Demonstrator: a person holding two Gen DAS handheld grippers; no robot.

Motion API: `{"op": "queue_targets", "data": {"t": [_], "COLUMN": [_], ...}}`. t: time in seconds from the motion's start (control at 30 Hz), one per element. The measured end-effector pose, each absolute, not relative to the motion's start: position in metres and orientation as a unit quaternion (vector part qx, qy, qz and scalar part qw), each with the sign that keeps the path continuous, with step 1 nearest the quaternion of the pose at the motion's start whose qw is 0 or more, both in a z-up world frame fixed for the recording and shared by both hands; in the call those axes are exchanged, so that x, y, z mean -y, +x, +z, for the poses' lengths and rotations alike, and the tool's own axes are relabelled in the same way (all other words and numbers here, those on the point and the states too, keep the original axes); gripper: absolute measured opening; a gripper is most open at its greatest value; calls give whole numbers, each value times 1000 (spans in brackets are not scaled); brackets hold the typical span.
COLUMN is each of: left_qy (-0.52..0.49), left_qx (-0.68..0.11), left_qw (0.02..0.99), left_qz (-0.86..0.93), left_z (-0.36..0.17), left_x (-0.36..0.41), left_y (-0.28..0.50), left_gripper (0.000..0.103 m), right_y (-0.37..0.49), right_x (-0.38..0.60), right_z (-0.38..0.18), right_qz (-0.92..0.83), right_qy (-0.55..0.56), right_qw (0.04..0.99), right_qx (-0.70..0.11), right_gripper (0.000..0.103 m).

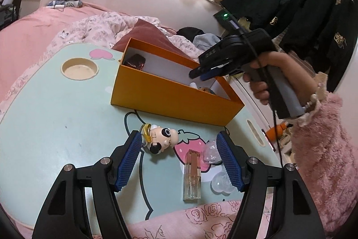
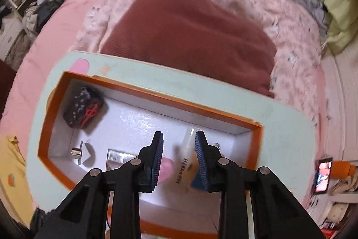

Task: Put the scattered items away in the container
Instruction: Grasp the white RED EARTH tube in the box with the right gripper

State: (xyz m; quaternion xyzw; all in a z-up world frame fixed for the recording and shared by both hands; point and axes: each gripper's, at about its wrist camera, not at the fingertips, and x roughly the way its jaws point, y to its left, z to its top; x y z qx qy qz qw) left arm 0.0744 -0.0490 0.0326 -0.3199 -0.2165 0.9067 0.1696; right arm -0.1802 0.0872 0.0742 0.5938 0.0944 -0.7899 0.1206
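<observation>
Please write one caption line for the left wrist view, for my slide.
Left hand-held gripper open above a toy figure and clear tube on the table; orange box behind.

- box point(image 1: 170, 95) is bright orange outside, plain white inside
- little table point(image 1: 56, 109) is mint green with a pink strawberry point(image 1: 188, 147) print at 6 o'clock of the box
- toy head point(image 1: 162, 138) is cream with black patches and a yellow bit
- lipstick tube point(image 1: 191, 174) is clear with a peachy-brown middle
- gripper pads point(image 1: 129, 160) are blue and ribbed, arms black
- sleeve point(image 1: 320, 153) at 3 o'clock is fuzzy pink
- cushion point(image 2: 190, 37) is dusty red, bedding pink with a rose print
- black pouch point(image 2: 82, 109) in the box has a red mark on it
</observation>
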Motion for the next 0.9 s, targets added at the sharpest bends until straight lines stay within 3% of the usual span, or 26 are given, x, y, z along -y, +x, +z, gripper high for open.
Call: {"op": "queue_targets", "data": {"t": [0.2,0.27,0.4,0.9], "left_qy": [-320,-321,-322,-320], "left_qx": [222,223,225,225], "left_qw": [172,173,173,169], "left_qz": [905,904,903,905], "left_z": [32,32,31,32], "left_x": [51,51,52,52], "left_y": [75,74,74,75], "left_gripper": [69,69,70,70], "right_y": [-191,-193,-191,-128], "right_x": [-80,-82,-85,-98], "right_z": [42,38,39,132], "right_qz": [-764,-767,-771,-831], "right_qy": [627,627,623,518], "right_qw": [84,91,95,204], "right_qx": [-123,-100,-91,-4], "right_gripper": [28,17,17,17]}}
